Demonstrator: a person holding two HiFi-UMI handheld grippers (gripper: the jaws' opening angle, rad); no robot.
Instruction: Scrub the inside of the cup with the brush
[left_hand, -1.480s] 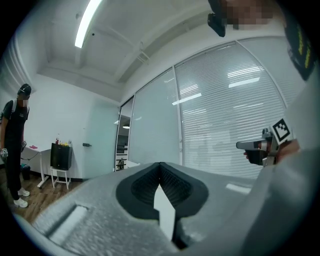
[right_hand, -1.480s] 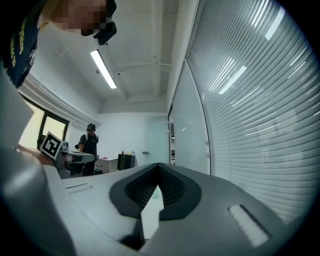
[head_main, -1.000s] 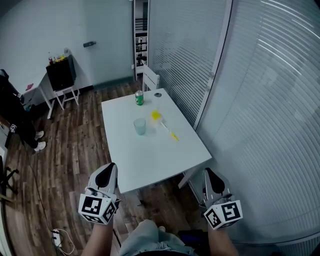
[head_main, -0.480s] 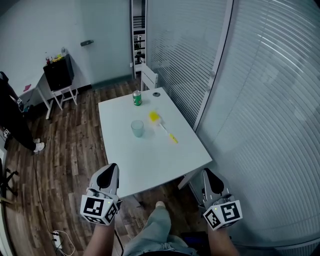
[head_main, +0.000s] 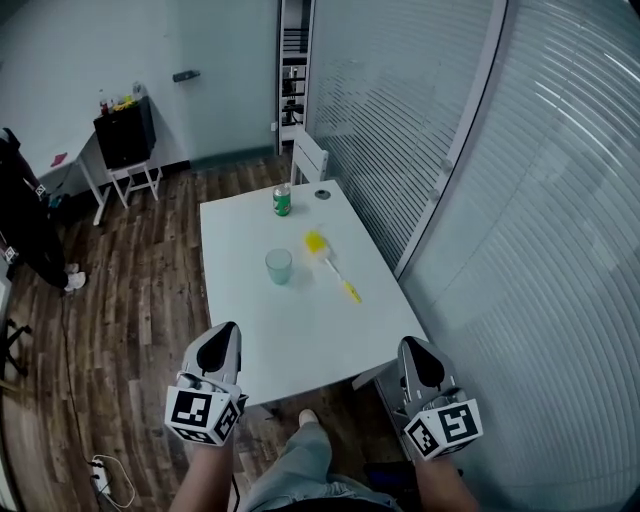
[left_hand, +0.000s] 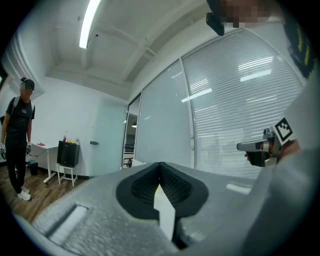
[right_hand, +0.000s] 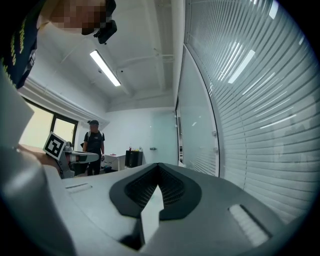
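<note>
Left gripper (head_main: 222, 338) and right gripper (head_main: 415, 350) both closed, empty, well short of the cup (head_main: 279, 266); risk: light cup tips if brush (head_main: 328, 262) enters unsteadied.

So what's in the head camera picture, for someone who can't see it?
A white table holds a clear cup, a yellow brush beside it and a green can. The left gripper and right gripper, both shut and empty, are held at its near end.

On table (head_main: 300, 340) – cup (head_main: 279, 266) at middle, brush (head_main: 330, 263) just right of it, can (head_main: 282, 200) behind both near far edge. Chair (head_main: 308, 158) behind table. Left gripper (head_main: 221, 338) and right gripper (head_main: 416, 352) at near edge – well apart.
</note>
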